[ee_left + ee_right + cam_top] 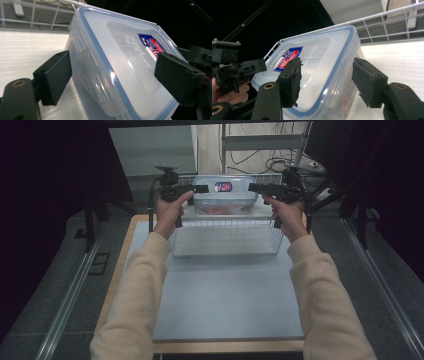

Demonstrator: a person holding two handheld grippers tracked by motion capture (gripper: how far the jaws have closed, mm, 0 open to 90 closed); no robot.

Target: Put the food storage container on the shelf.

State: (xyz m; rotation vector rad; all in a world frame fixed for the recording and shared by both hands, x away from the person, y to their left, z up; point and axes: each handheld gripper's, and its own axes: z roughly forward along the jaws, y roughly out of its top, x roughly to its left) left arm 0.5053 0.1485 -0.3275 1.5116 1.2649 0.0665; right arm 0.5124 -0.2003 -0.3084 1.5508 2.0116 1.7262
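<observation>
Slipping is the risk, I judge: from above, two grippers, left (201, 188) and right (253, 186), are flanking one lidded box (223, 195) sitting beyond one wire basket (227, 237). Looking along the left one, open jaws are straddling the box's end, one near the wall. Looking along the right one, they are gaping likewise; contact is unclear.

Bright, glary tabletop (225, 290); dark surroundings; soft close-up blur.
</observation>
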